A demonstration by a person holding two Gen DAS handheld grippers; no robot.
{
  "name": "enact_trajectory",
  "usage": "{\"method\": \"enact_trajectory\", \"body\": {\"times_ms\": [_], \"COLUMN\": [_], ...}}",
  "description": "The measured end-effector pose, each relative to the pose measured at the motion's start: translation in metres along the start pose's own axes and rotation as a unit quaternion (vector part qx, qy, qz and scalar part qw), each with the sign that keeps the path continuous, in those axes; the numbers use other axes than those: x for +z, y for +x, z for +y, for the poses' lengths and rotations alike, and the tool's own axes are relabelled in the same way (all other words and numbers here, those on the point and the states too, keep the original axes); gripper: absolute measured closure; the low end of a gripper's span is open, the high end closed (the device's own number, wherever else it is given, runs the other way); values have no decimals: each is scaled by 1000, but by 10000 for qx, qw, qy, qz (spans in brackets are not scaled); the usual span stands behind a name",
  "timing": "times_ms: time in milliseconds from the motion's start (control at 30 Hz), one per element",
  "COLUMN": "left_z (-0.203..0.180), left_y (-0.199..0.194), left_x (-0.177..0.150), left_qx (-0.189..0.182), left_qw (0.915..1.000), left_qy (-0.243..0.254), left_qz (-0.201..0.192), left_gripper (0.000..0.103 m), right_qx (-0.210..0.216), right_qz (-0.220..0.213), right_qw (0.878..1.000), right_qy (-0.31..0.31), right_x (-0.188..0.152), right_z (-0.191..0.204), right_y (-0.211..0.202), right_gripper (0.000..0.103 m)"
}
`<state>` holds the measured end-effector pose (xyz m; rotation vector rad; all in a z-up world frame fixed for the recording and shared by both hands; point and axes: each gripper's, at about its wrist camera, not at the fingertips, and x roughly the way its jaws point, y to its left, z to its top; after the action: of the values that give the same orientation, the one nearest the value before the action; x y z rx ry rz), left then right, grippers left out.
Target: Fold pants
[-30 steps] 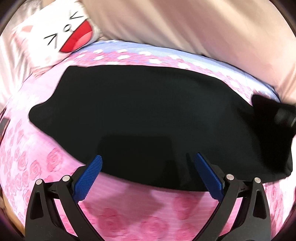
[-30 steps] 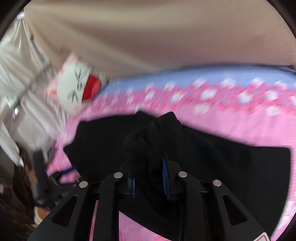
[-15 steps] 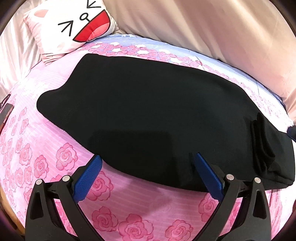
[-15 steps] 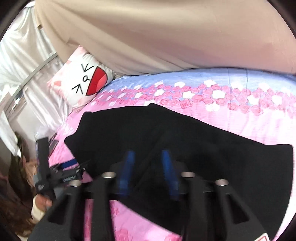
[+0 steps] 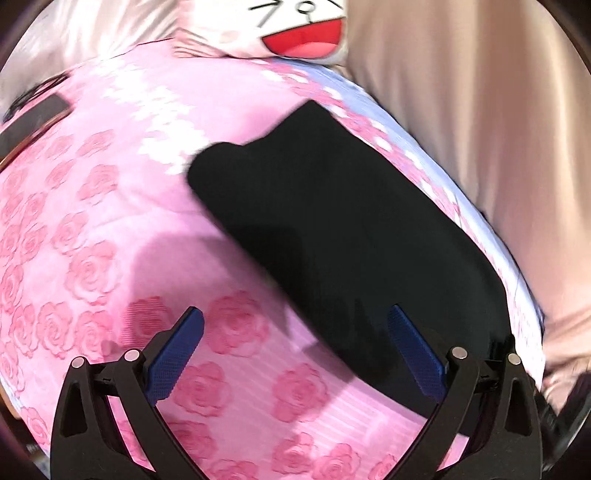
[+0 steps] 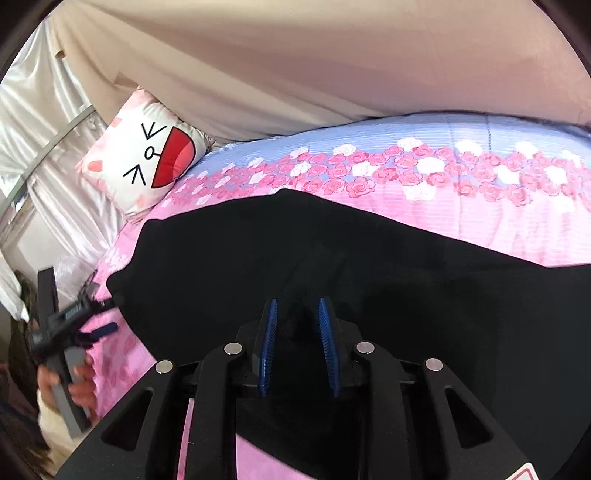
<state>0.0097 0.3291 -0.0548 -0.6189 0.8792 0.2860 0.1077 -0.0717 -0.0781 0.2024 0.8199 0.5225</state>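
The black pants lie flat on the pink rose bedspread, folded lengthwise into a long dark shape; they also fill the middle of the right wrist view. My left gripper is wide open and empty, above the bedspread at the near edge of the pants. My right gripper hovers over the pants with its blue pads a small gap apart and nothing between them. The left gripper also shows in the right wrist view, held by a hand at the bed's left edge.
A white cat-face pillow lies at the head of the bed. Beige curtain fabric hangs along the far side. A dark flat object lies at the bed's left edge.
My right gripper has let go of the bunched pants fabric and opened a little; the fabric now lies flat. My left gripper has swung left, toward the pillow end.
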Motion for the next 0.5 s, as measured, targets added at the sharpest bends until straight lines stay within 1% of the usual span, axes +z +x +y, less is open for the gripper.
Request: {"method": "enact_trajectory", "body": {"times_ms": [67, 100, 133, 200, 267, 300, 333, 367, 400, 433, 467, 500], "left_z": [-3, -7, -13, -26, -36, -42, -47, -53, -57, -61, -65, -65], "left_y": [-1, -1, 1, 4, 6, 7, 7, 8, 8, 8, 8, 8], "left_x": [-2, -4, -6, -10, -12, -14, -16, -20, -23, -26, -30, -30], "left_qx": [107, 162, 192, 181, 135, 127, 138, 176, 217, 258, 350, 397], "left_qw": [9998, 9996, 9992, 9984, 9974, 9964, 9955, 9934, 9915, 9898, 9869, 9855], "left_qy": [125, 221, 331, 539, 709, 835, 933, 1135, 1285, 1402, 1578, 1651], "left_qz": [-59, -86, -98, -58, -16, -4, 3, 11, 12, 7, -9, -23], "left_gripper": [5, 5, 5, 5, 5, 5, 5, 5, 5, 5, 5, 5], "right_qx": [-52, -57, -104, -247, -446, -593, -711, -920, -1018, -885, -803, -706], "right_qz": [27, 39, 36, 72, 239, 308, 379, 455, 378, 339, 323, 245], "right_qw": [9994, 9987, 9974, 9932, 9873, 9846, 9827, 9798, 9794, 9834, 9861, 9893], "right_qy": [-338, -497, -711, -1133, -1508, -1614, -1668, -1716, -1701, -1546, -1416, -1251], "right_x": [-11, -16, -21, -29, -36, -39, -42, -44, -44, -39, -34, -26], "right_z": [15, 22, 32, 48, 62, 64, 64, 63, 61, 58, 56, 55], "right_y": [-7, -8, -9, -6, 9, 17, 23, 33, 34, 32, 29, 25], "right_gripper": [63, 44, 33, 32, 32, 35, 51, 62, 70, 88, 90, 90]}}
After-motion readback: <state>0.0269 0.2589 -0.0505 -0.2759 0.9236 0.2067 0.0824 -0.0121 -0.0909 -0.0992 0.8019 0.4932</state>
